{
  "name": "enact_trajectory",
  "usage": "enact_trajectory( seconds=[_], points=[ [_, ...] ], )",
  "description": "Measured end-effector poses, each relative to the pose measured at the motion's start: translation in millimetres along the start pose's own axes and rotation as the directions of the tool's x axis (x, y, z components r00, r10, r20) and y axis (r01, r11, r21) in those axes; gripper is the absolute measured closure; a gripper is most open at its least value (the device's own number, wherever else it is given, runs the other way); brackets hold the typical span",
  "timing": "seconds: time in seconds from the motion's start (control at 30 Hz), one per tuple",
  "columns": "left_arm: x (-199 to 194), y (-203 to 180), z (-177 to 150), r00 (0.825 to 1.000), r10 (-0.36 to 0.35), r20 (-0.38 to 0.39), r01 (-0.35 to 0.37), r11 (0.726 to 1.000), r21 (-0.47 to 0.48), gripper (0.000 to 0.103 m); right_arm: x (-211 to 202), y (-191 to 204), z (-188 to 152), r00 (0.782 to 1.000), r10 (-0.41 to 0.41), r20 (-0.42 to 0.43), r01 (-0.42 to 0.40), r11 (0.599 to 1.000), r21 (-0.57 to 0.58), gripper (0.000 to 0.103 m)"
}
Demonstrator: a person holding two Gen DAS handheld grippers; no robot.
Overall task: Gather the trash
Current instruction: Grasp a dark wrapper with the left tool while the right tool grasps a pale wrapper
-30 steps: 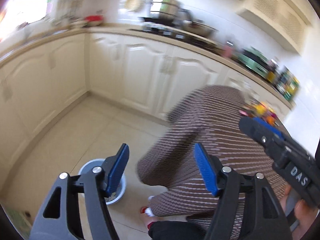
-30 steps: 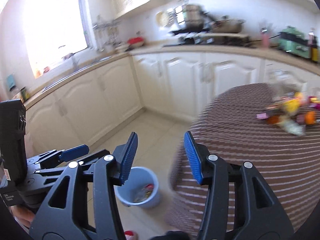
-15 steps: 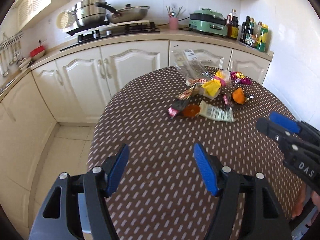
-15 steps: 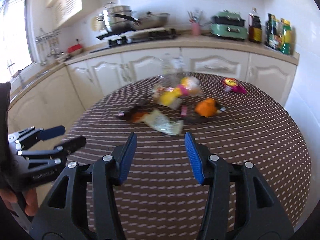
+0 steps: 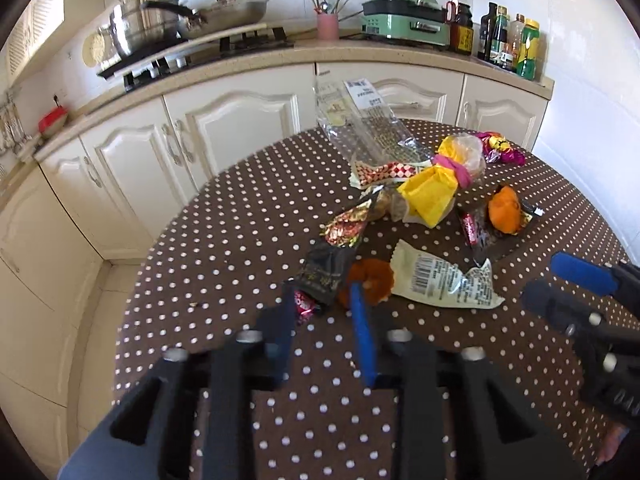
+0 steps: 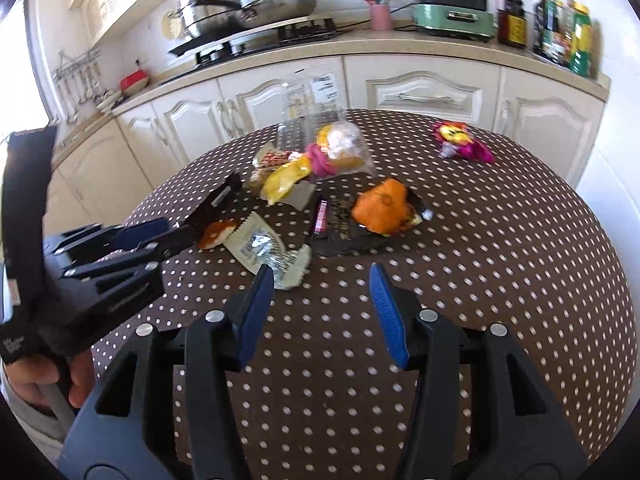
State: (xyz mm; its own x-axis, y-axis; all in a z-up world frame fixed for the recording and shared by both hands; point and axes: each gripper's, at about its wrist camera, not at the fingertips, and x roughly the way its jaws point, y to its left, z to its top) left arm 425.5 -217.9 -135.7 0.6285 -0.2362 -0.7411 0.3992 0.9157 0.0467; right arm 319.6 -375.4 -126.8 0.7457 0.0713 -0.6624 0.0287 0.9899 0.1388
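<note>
Trash lies in a heap on the brown dotted table (image 5: 240, 240): a black wrapper (image 5: 324, 274), a small orange peel (image 5: 370, 278), a white barcode wrapper (image 5: 440, 280), a yellow wrapper (image 5: 430, 194), a larger orange peel (image 5: 506, 210) and a clear bag (image 5: 360, 120). My left gripper (image 5: 320, 296) hangs low over the heap's near edge, its jaws closing. The black wrapper's lower end lies between them, with a gap still showing. My right gripper (image 6: 320, 270) is open and empty, just short of the white barcode wrapper (image 6: 260, 248).
A pink-purple wrapper (image 6: 460, 142) lies apart at the table's far right. Behind the table run cream cabinets (image 5: 224, 128) and a counter with pots (image 5: 160, 24), a green appliance (image 5: 404, 16) and bottles (image 5: 508, 40). A hand (image 6: 48, 380) holds the left gripper.
Both views swung from the floor and the blue bin to the table, then closed in on the trash heap. The left jaws have narrowed; the right jaws kept their width.
</note>
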Motion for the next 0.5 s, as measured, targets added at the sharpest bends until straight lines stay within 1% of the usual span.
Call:
enact_trajectory(
  seconds=[0.03,0.13,0.2,0.3,0.43,0.47,0.5],
  points=[
    [1.2,2.0,0.2,1.000,-0.009,-0.003,0.009,1.000,-0.002,0.093,4.0,5.4,2.1,1.000,-0.001,-0.009,0.001,1.000,-0.022,0.053],
    [-3.8,6.9,-2.5,1.000,-0.016,0.009,0.016,1.000,-0.007,0.100,14.7,19.4,7.3,1.000,-0.014,-0.022,0.012,0.996,-0.092,0.053],
    [-10.5,13.0,-5.3,0.999,-0.030,0.019,0.030,0.999,-0.022,0.101,23.4,33.0,10.9,0.999,-0.033,-0.031,0.027,0.986,-0.167,0.053],
    [-21.5,21.4,-10.9,0.998,-0.044,0.034,0.046,0.998,-0.041,0.101,35.1,50.4,14.3,0.997,-0.065,-0.045,0.050,0.960,-0.276,0.053],
    [-38.7,35.4,-20.9,0.996,-0.075,0.051,0.078,0.994,-0.071,0.101,55.9,54.1,17.4,0.990,-0.058,-0.127,0.017,0.954,-0.300,0.053],
    [-41.1,37.7,-23.3,0.995,-0.084,0.051,0.087,0.993,-0.077,0.101,59.0,54.4,16.2,0.988,-0.064,-0.139,0.018,0.950,-0.312,0.053],
    [-44.2,41.3,-26.7,0.994,-0.098,0.049,0.101,0.991,-0.083,0.101,59.9,54.9,15.7,0.989,-0.065,-0.134,0.018,0.946,-0.322,0.053]
  ],
)
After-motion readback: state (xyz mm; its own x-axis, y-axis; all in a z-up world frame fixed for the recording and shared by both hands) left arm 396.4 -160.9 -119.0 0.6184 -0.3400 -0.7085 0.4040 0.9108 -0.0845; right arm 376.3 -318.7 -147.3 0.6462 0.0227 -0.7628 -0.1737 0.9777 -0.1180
